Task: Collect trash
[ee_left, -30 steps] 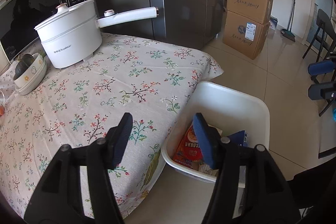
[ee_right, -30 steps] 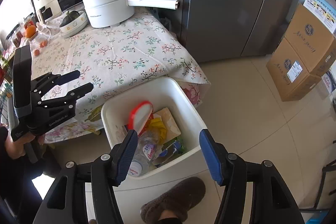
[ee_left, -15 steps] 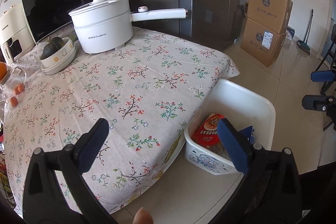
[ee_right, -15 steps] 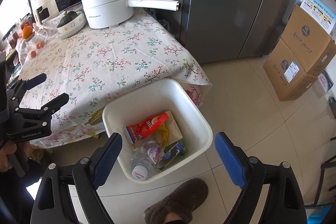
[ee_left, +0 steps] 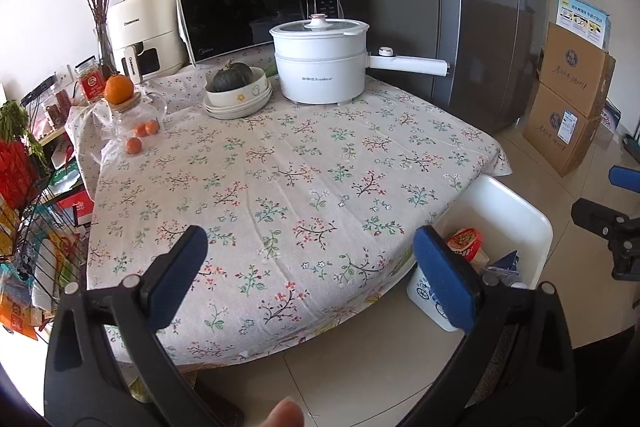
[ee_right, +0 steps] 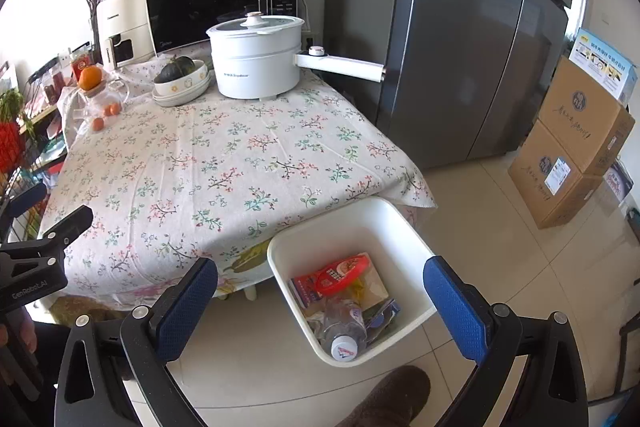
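Observation:
A white trash bin (ee_right: 348,227) stands on the floor at the corner of the table. In it lie a red packet (ee_right: 340,273), a clear plastic bottle (ee_right: 340,331) and other wrappers. My right gripper (ee_right: 320,267) hovers above the bin, its jaws opening wide with nothing between the blue pads. My left gripper (ee_left: 308,239) is open and empty over the near edge of the flowered tablecloth (ee_left: 300,167). The bin (ee_left: 508,211) sits to its right, with the red packet (ee_left: 464,243) showing inside. No loose trash shows on the cloth.
At the back of the table stand a white electric pot (ee_left: 320,63), a bowl with a squash (ee_left: 236,87), a microwave (ee_left: 256,11) and oranges (ee_left: 138,139). A grey fridge (ee_right: 460,47) and cardboard boxes (ee_right: 576,147) lie right. A slippered foot (ee_right: 392,395) is by the bin.
Both grippers' jaws spread wide and both pulled back and up from the bin. A red packet dropped from the right gripper into the bin. The left view swung left over the table.

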